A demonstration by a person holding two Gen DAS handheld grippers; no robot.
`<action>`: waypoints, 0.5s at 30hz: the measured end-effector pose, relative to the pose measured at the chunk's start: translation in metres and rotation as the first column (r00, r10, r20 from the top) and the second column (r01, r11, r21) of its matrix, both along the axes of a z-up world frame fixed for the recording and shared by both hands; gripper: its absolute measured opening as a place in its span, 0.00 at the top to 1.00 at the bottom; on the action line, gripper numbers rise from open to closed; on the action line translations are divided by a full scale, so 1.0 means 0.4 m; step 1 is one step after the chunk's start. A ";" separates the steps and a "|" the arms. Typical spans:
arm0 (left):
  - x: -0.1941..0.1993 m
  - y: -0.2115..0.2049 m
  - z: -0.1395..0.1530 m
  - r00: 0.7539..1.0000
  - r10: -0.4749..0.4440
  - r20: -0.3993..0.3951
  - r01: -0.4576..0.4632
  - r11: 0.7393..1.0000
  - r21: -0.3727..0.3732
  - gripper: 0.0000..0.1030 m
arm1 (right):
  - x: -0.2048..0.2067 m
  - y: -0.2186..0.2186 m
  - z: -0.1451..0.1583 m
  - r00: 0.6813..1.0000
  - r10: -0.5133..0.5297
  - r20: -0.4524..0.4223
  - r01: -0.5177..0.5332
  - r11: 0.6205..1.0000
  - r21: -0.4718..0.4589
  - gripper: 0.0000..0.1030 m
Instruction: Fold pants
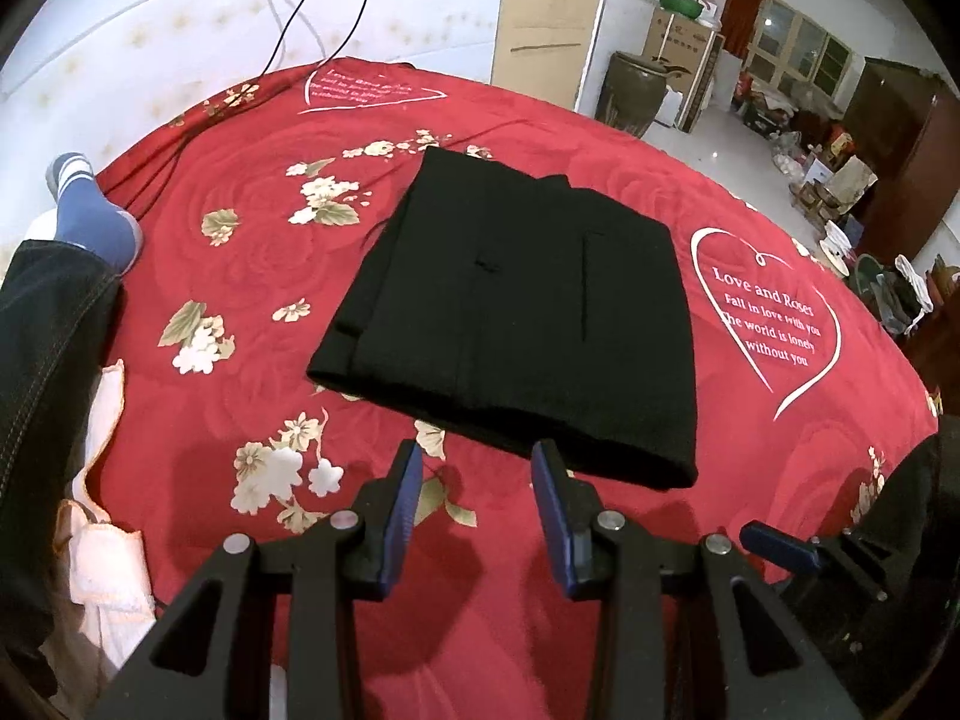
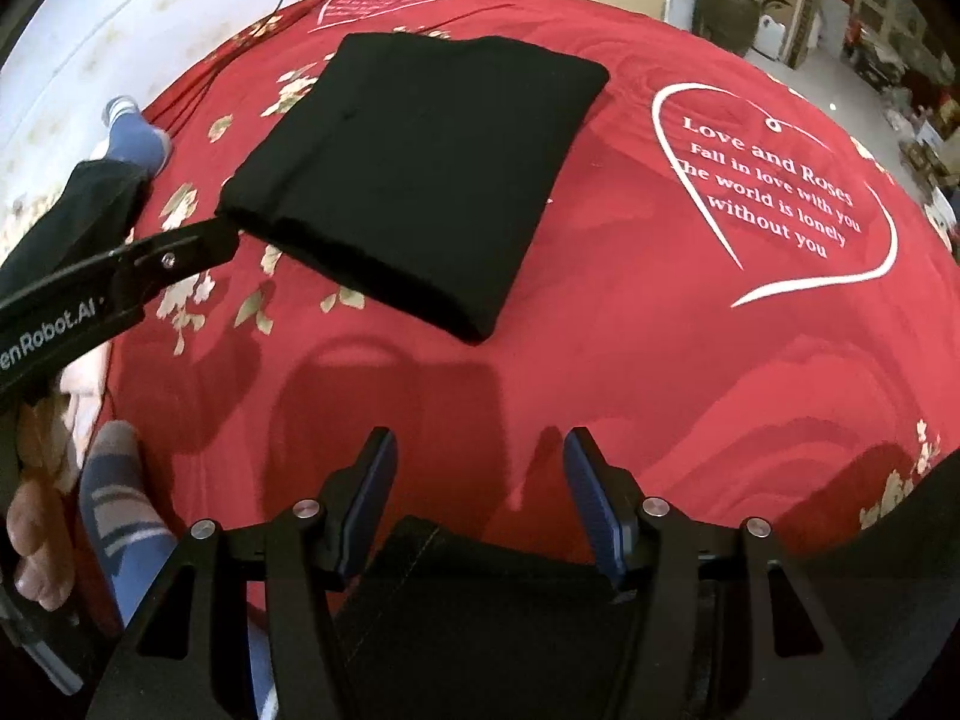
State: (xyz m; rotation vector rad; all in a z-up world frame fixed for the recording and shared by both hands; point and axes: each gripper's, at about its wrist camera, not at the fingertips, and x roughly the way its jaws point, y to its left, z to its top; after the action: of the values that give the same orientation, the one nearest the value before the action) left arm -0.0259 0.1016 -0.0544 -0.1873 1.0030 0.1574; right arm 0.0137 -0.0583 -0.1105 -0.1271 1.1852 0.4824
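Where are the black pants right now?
The folded black pants lie flat on the red bedspread, just ahead of the open left gripper. In the right wrist view they sit left of the white heart with writing.

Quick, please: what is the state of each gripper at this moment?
Left gripper: open, holding nothing, just short of the folded black pants.
Right gripper: open, holding nothing, above the red bedspread.

Lived-in home, bedroom opening onto a storage area. Bed under a red quilt (image 1: 228, 312) printed with roses and "Love and Roses" hearts. Beyond it: a big glazed earthenware jar (image 1: 636, 93), stacked cardboard boxes (image 1: 681, 39), a dark wooden cabinet (image 1: 906, 138), floor clutter.
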 end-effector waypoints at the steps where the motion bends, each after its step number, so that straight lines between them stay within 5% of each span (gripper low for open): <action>1: 0.000 -0.001 0.000 1.000 -0.004 -0.001 0.004 1.000 0.002 0.61 | 0.002 -0.004 -0.001 1.000 -0.008 -0.004 0.008 1.000 0.005 0.44; 15: -0.002 -0.005 -0.008 1.000 -0.014 -0.007 0.014 1.000 0.021 0.61 | -0.002 -0.017 0.010 1.000 -0.007 0.016 0.007 0.999 0.038 0.44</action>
State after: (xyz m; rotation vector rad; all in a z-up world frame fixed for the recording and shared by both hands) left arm -0.0267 0.0995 -0.0574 -0.1603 1.0086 0.1563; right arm 0.0130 -0.0650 -0.1065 -0.0940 1.1600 0.4966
